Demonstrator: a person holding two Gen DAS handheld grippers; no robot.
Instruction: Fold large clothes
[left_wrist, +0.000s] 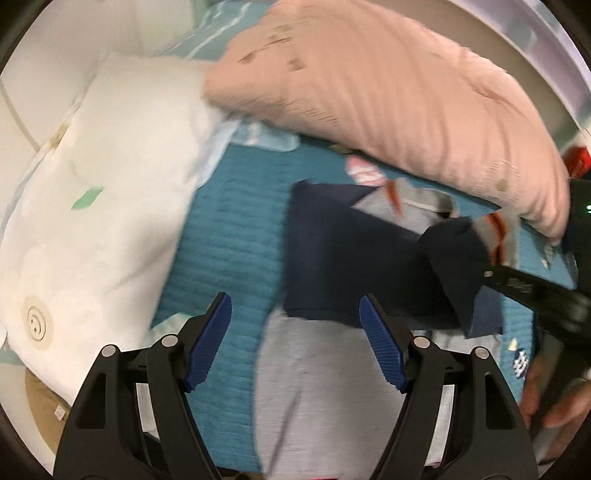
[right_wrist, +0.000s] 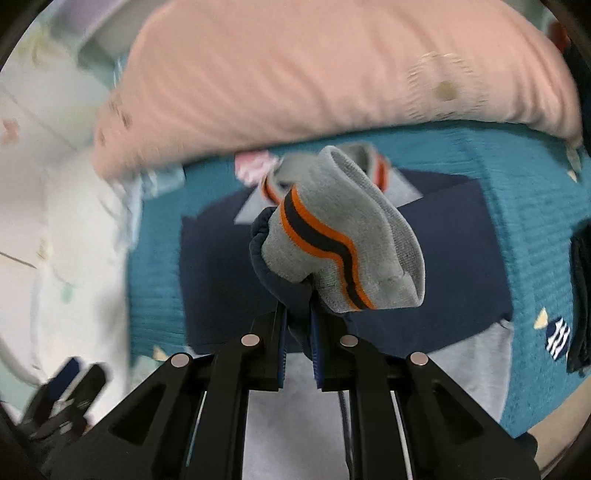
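Note:
A navy and grey garment (left_wrist: 332, 258) lies spread on the teal blanket (left_wrist: 229, 240); its grey lower part (left_wrist: 295, 369) reaches toward me. My left gripper (left_wrist: 295, 299) hovers over it, open, with nothing between the blue pads (left_wrist: 212, 339). My right gripper (right_wrist: 297, 317) is shut on a navy sleeve whose grey cuff (right_wrist: 343, 236), striped orange and navy, stands up above the fingers. In the left wrist view the right gripper (left_wrist: 487, 275) comes in from the right, lifting that sleeve (left_wrist: 454, 240) over the navy body (right_wrist: 221, 277). The left gripper (right_wrist: 70, 380) shows blurred at lower left.
A large pink pillow (left_wrist: 369, 92) lies along the far side of the bed, also in the right wrist view (right_wrist: 314, 74). A white pillow (left_wrist: 110, 184) sits at the left. A hand (left_wrist: 554, 402) shows at the lower right. A dark item (right_wrist: 580, 295) lies at the right edge.

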